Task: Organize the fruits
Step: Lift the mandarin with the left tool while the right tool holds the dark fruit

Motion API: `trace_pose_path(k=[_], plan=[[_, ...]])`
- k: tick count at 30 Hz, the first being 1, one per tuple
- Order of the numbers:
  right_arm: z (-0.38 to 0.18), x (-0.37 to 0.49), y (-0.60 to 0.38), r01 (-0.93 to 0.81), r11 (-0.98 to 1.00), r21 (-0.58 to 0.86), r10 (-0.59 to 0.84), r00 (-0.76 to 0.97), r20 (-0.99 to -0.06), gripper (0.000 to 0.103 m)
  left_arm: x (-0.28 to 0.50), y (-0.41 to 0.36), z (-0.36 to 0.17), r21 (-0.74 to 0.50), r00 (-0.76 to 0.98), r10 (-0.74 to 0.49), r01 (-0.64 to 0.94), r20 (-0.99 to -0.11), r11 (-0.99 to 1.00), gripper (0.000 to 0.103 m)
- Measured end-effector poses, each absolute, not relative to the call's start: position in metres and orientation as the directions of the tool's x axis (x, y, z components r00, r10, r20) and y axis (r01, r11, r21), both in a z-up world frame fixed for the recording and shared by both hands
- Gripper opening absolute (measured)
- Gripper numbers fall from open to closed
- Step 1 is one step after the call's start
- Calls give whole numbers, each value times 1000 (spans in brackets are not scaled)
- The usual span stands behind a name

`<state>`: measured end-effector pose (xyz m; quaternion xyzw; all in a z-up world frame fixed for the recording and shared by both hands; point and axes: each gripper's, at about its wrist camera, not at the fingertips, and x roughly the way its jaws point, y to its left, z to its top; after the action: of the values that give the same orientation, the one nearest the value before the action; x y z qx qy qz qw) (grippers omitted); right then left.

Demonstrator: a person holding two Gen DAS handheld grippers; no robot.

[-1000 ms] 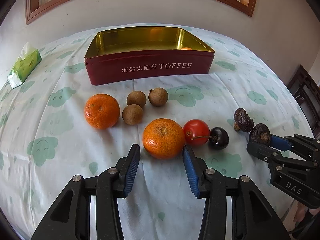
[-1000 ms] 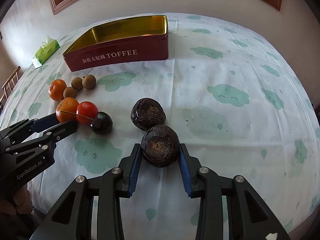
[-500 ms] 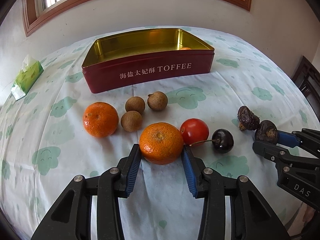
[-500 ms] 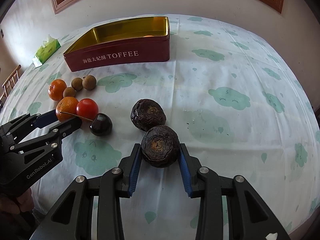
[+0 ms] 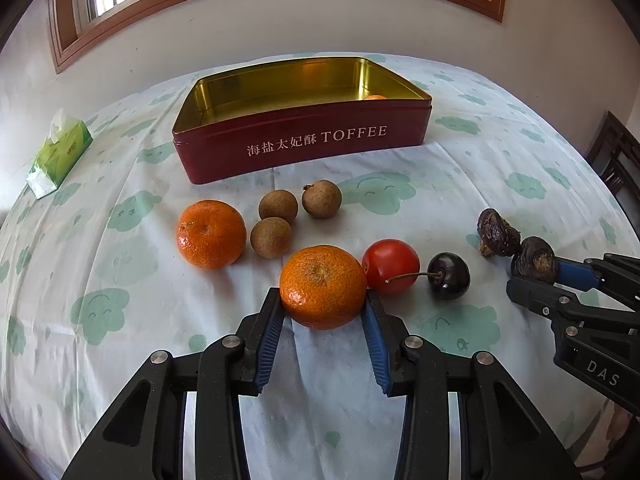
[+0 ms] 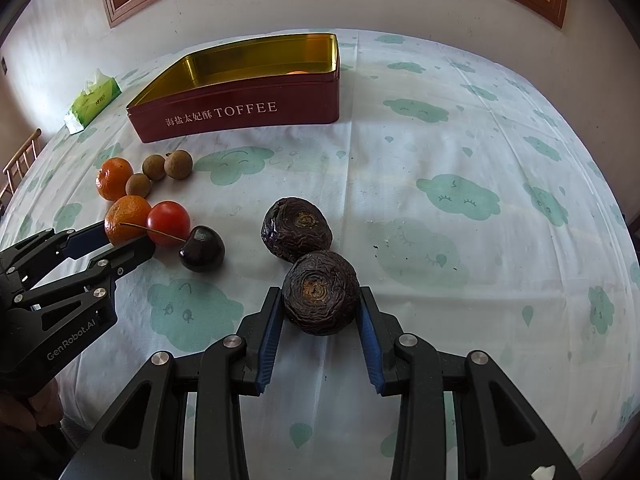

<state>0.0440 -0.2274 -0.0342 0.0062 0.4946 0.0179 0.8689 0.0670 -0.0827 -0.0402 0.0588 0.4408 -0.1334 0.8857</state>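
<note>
Two grippers over a worktop (image 6: 460,128) covered with a cloud-print cloth. The left gripper (image 5: 323,312) has just been closing its jaws, and its blue pads now press both sides of the near tangerine (image 5: 322,286), one of two tangerines on the cloth; the second tangerine (image 5: 211,233) lies apart to the left. A sliver of a third orange fruit (image 5: 375,97) shows inside the toffee tin (image 5: 304,148), at its right end. The tin, red outside and gold inside, stands open at the far side of the fruit.

Three brown longans (image 5: 278,207) cluster between the tangerines and the tin, two touching. One cherry tomato (image 5: 391,266) sits just right of the gripped tangerine, and one dark cherry (image 5: 449,276) lies beside it, its stem reaching across the tomato.

The right gripper (image 6: 320,308) is clenched on the nearer of two wrinkled dark fruits (image 6: 320,292); the other wrinkled fruit (image 6: 297,229) touches it from behind. Both grasped fruits appear to rest on the cloth.

One green tissue pack (image 5: 60,151) lies at the far left edge. Part of a person's hand (image 6: 24,412) shows behind the left gripper.
</note>
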Motion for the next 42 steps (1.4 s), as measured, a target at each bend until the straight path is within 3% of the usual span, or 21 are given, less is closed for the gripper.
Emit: trace_pose_path(k=[31,42], plan=[[-21,31,-227,-11,999,44,43,529,-848,34,48,-56,-27,-35,604,-179,243,-776,969,41],[-3,37,-218,-36,998,48,60,555,-830,34,48,-37,-5,-47,672,-170,197,-721,979,41]])
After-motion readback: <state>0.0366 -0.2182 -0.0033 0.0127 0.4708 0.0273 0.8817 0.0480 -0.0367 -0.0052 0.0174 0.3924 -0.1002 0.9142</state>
